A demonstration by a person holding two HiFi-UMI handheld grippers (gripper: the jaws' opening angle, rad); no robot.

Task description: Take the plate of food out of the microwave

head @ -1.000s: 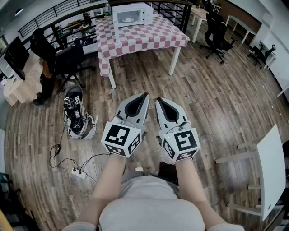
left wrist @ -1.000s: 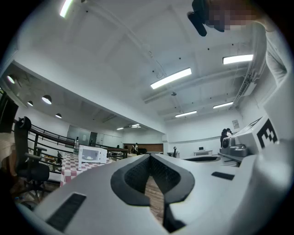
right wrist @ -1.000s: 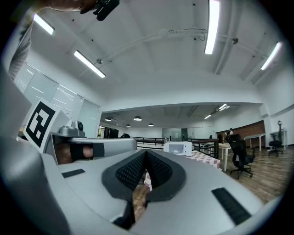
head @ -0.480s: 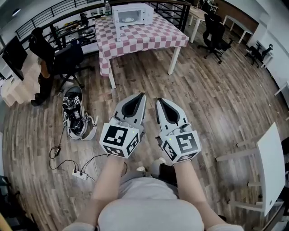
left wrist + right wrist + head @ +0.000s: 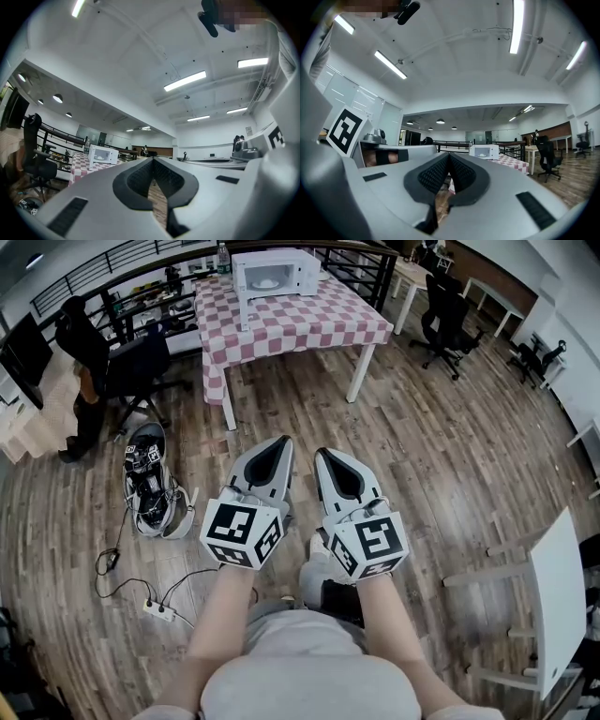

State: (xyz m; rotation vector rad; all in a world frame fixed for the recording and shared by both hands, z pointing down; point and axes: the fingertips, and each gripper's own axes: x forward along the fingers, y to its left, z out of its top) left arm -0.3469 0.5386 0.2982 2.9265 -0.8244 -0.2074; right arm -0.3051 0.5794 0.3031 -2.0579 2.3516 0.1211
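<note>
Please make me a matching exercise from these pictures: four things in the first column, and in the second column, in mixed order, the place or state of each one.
Things
1. microwave
2. table
3. power strip
4. left gripper

Places or states
A. lying on the wooden floor
B. shut, nothing between its jaws
C. standing on the table top
D. covered with a red-and-white checkered cloth

Pairs: 1-C, 2-D, 3-A, 4-B
</note>
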